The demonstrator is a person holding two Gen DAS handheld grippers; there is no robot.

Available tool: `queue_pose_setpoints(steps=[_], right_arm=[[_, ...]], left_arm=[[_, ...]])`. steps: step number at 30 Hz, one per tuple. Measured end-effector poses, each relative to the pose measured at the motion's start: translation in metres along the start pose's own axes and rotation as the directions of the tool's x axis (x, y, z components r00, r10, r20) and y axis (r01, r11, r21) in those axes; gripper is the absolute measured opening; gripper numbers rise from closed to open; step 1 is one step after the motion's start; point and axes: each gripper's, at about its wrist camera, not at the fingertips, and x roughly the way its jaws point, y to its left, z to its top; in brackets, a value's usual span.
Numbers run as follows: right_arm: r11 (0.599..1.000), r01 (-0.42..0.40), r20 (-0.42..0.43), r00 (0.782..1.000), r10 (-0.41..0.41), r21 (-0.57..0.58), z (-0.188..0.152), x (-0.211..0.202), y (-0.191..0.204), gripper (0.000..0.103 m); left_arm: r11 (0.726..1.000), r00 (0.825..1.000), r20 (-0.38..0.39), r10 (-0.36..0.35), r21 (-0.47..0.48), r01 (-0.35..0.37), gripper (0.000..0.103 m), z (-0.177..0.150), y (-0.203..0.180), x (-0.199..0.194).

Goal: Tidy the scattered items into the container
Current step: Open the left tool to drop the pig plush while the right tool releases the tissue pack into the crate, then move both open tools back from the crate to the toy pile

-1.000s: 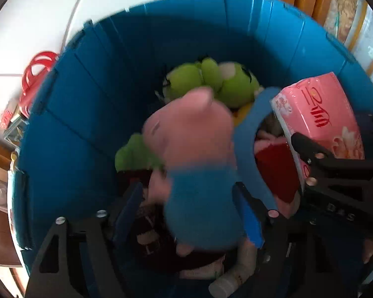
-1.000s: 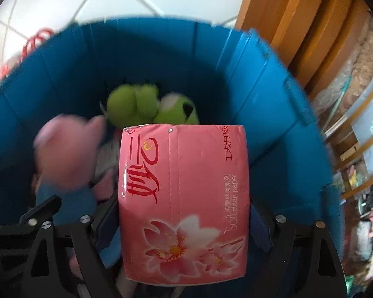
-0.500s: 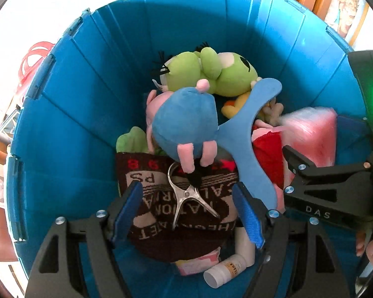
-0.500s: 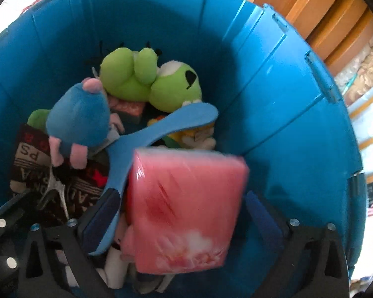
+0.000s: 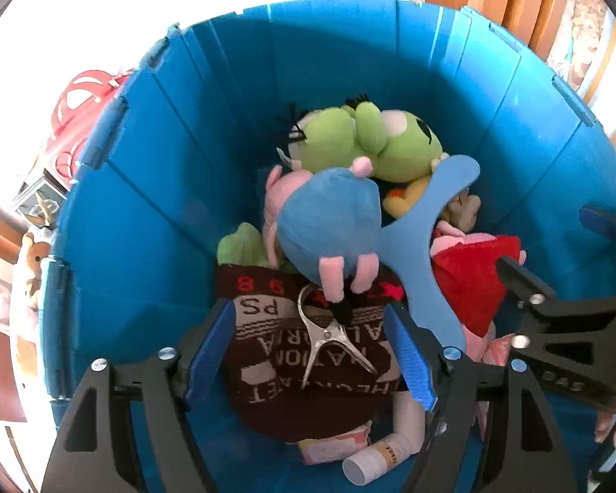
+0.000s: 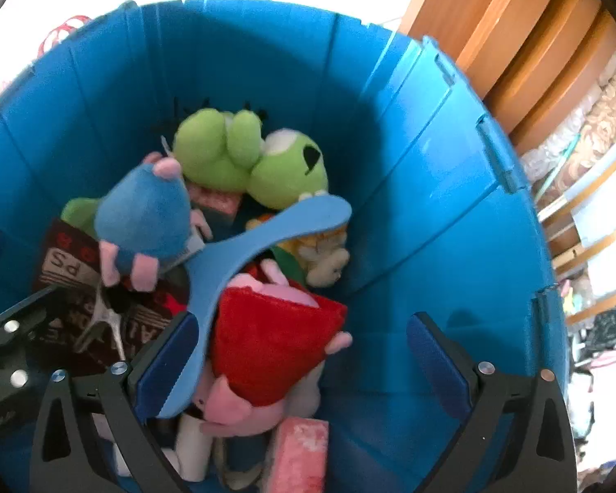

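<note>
Both grippers hang empty over the blue bin [image 6: 431, 189]: the left gripper [image 5: 308, 353] and the right gripper [image 6: 304, 365] gape apart (nothing between), the tissue pack [image 6: 297, 452] lying inside among toys.

1. The bin [image 6: 410, 213] is smooth blue plastic with a slight sheen.
2. The toys, green [image 5: 361, 143] at 12 o'clock and red [image 6: 267, 341], are fuzzy matt plush.
3. The clip [image 5: 328, 337] is shiny metal.
4. The dark cloth [image 5: 291, 369] looks knitted.
</note>
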Motion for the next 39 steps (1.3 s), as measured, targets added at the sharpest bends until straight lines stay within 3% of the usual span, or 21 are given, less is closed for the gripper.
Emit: queue_pose_setpoints(steps=[5,9,14,18,24,29,35,39], right_arm=[[0.997,-0.067,0.049,0.997,0.065,0.048,-0.002,-0.028,-0.012,0.103],[0.996,-0.073,0.103,0.992,0.068,0.047,-0.013,-0.062,-0.016,0.103],[0.998,-0.045,0.177,0.984,0.035,0.053,-0.045,-0.106,-0.009,0.103],[0.995,-0.056,0.202,0.979,0.038,0.087,-0.071,-0.127,0.005,0.103],[0.990,-0.052,0.270,0.963,0.016,0.130,-0.105,-0.171,0.064,0.103],[0.982,-0.078,0.372,0.928,0.010,0.169,-0.130,-0.212,0.134,0.103],[0.980,-0.152,0.459,0.885,0.078,0.127,-0.136,-0.248,0.245,0.103],[0.984,-0.169,0.444,0.887,0.125,0.062,-0.129,-0.251,0.306,0.103]], left_arm=[[1.000,0.997,0.071,-0.016,0.028,0.014,0.074,-0.012,-0.002,-0.031],[0.998,0.991,0.131,-0.039,0.057,0.032,0.074,-0.037,-0.002,-0.071],[0.993,0.969,0.217,-0.118,0.051,0.110,0.074,-0.074,0.012,-0.115],[0.990,0.955,0.260,-0.142,0.041,0.136,0.074,-0.102,0.033,-0.137],[0.990,0.918,0.373,-0.134,0.009,0.140,0.074,-0.148,0.105,-0.176],[0.995,0.892,0.446,-0.074,-0.022,0.094,0.074,-0.196,0.190,-0.199],[0.997,0.884,0.467,0.020,-0.079,0.020,0.074,-0.247,0.285,-0.204],[0.988,0.895,0.439,0.072,-0.157,-0.002,0.074,-0.269,0.337,-0.195]])
